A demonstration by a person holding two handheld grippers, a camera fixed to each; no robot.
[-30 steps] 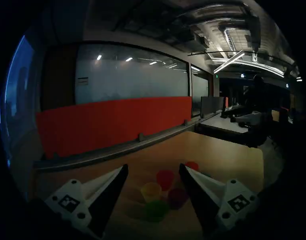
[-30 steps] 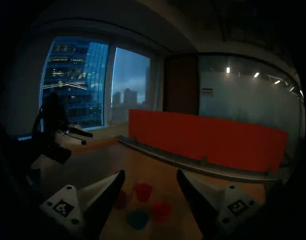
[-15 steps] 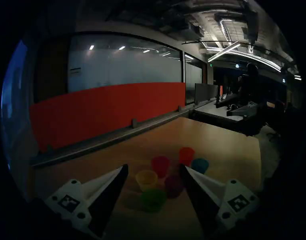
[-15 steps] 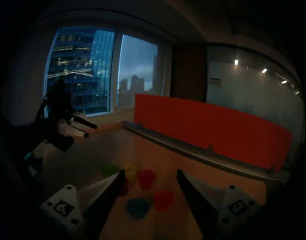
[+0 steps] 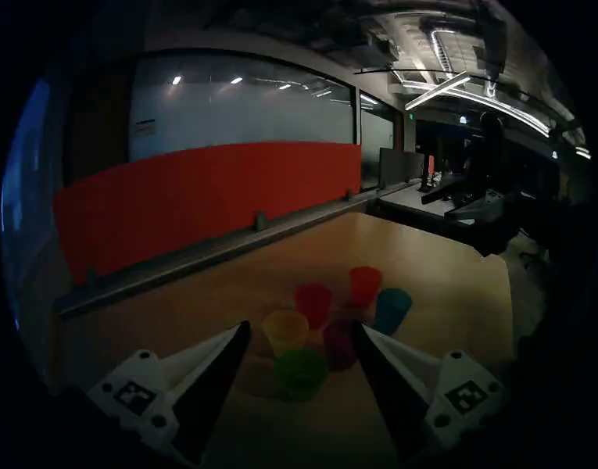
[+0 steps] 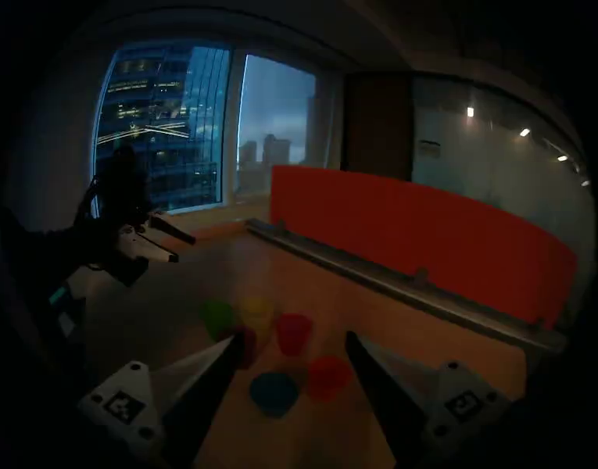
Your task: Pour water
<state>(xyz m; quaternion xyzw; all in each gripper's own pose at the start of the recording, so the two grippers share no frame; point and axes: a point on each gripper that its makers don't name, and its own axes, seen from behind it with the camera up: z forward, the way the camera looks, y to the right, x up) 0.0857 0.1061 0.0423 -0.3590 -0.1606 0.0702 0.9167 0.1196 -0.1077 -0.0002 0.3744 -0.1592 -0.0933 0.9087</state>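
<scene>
Several small plastic cups stand close together on a wooden table point(image 5: 424, 266). In the left gripper view I see a yellow cup point(image 5: 285, 331), a green cup point(image 5: 300, 374), a red cup point(image 5: 313, 303), a dark maroon cup point(image 5: 339, 345), an orange-red cup point(image 5: 365, 286) and a teal cup point(image 5: 392, 309). My left gripper point(image 5: 299, 327) hangs open just short of them, holding nothing. In the right gripper view the same cluster shows a green cup point(image 6: 218, 316), a red cup point(image 6: 293, 332) and a blue cup point(image 6: 273, 392). My right gripper point(image 6: 295, 338) is open and empty above them. The light is too dim to tell what the cups hold.
A red divider panel point(image 5: 205, 195) on a grey rail point(image 5: 220, 252) runs along the table's far side. The table edge point(image 5: 508, 313) drops off on the right. Large windows point(image 6: 166, 125) lie beyond. The other gripper point(image 6: 146, 238), held by a dark figure, hovers at the left.
Both views have dipped and closed in on the cups. More cups have come into sight, and they sit higher between the fingers. Both grippers stayed open.
</scene>
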